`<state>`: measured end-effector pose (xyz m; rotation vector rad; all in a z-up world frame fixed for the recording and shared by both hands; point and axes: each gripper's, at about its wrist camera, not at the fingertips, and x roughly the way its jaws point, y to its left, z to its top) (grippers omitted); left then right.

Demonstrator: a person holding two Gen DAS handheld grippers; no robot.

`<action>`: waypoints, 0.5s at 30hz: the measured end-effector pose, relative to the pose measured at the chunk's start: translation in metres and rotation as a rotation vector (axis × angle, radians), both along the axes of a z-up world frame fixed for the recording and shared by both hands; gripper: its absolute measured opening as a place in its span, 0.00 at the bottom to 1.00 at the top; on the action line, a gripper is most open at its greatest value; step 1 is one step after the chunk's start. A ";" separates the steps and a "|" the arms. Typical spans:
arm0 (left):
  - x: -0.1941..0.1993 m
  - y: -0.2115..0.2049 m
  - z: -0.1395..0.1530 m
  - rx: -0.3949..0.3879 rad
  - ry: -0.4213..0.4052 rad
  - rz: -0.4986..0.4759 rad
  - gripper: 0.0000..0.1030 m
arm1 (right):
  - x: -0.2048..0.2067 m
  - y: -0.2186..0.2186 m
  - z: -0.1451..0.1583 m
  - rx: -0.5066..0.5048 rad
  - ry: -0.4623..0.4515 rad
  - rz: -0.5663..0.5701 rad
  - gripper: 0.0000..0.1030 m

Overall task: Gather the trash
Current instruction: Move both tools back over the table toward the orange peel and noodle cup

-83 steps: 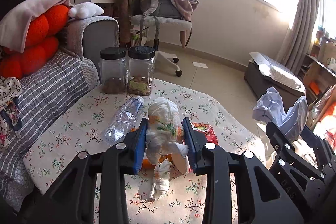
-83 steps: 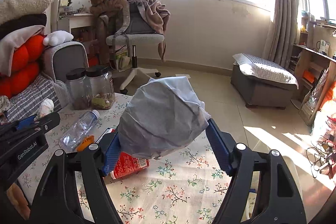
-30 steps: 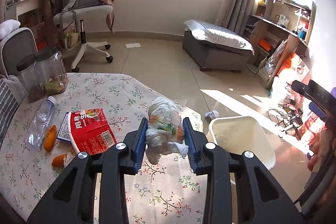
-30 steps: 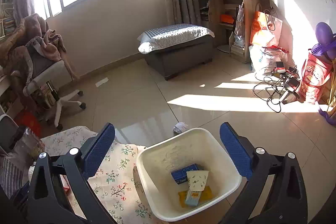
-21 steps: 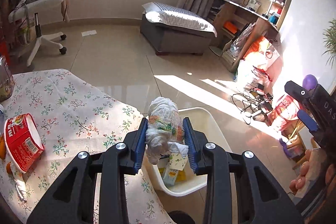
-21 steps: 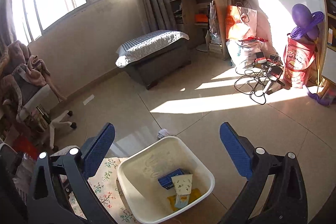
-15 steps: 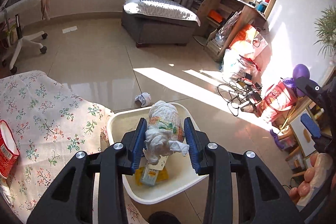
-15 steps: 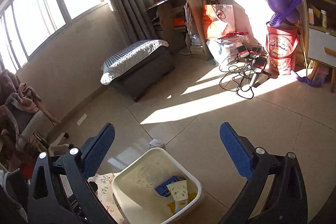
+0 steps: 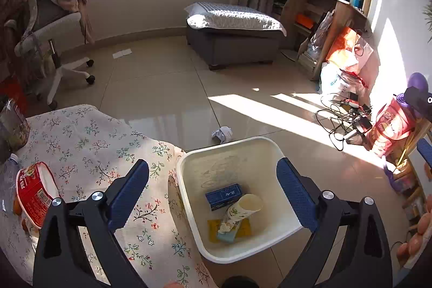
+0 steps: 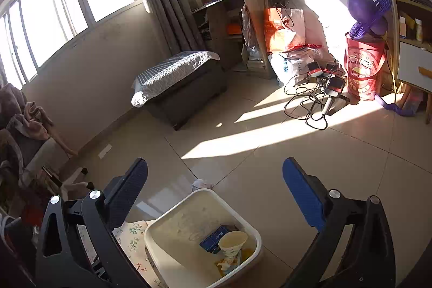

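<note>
Both hand-held grippers [image 9: 213, 190] [image 10: 214, 197] gape above bin [image 9: 270, 145].

Grippers: two, left gripper [image 9: 213, 186] and right gripper [image 10: 216, 190], each spread wide with nothing between
Bins: one [image 9: 189, 166]
Items in bin: blue box [image 9: 223, 195], paper cup [image 9: 244, 208], yellow wrapper [image 9: 243, 230]
Red tubs on table: one [image 9: 33, 193]
Crumpled paper on floor: one [image 9: 222, 133]

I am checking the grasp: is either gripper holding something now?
Nothing is held: left gripper and right gripper are both open, fingers empty.
</note>
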<state>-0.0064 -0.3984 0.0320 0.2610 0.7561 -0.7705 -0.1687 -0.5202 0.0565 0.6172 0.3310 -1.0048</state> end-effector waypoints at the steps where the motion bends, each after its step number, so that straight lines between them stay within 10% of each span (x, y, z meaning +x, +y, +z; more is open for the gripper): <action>1: 0.001 0.005 0.003 0.009 -0.031 0.022 0.92 | 0.005 0.004 0.000 -0.010 0.014 0.008 0.93; 15: 0.057 0.088 0.014 0.064 -0.140 0.256 0.93 | 0.091 0.068 -0.003 -0.108 0.184 0.191 0.93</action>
